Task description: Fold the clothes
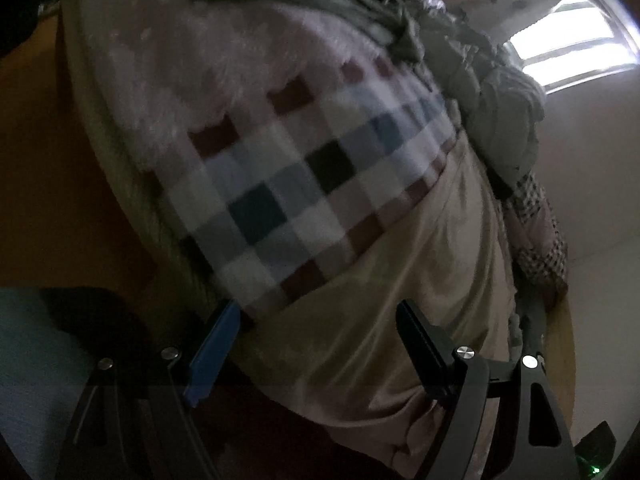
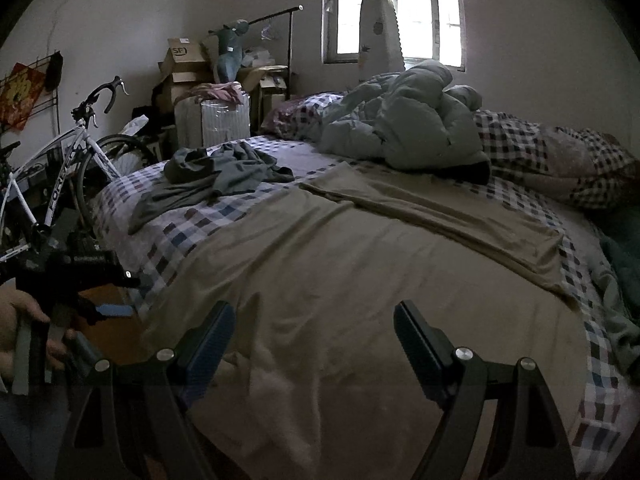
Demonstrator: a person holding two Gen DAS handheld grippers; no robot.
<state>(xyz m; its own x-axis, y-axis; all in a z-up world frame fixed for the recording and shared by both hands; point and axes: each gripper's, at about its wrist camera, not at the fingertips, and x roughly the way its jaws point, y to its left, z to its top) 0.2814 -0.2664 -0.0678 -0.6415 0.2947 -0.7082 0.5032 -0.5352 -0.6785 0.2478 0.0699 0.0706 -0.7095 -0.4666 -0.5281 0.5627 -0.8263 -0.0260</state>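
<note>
Left wrist view is motion-blurred and dark; I can't make out the checked sheet (image 1: pixel 280 184) pattern edges or the beige garment (image 1: pixel 392 280) folds. Garment's near hem runs off the bottom edge in the right wrist view. Puffer jacket (image 2: pixel 404 120) hides the pillows behind it. Bike (image 2: pixel 60 168) is cut off at left. My hand (image 2: pixel 24 332) is only partly in frame. Box labels too small to read.

Counts standing as follows: two grippers — the left gripper (image 1: pixel 316 320) and the right gripper (image 2: pixel 314 320). Lying ahead of the right one — one beige garment (image 2: pixel 360 248), one grey-green garment (image 2: pixel 224 176), one puffer jacket (image 2: pixel 412 120). Leaning off to its left: one bicycle (image 2: pixel 60 160).
</note>
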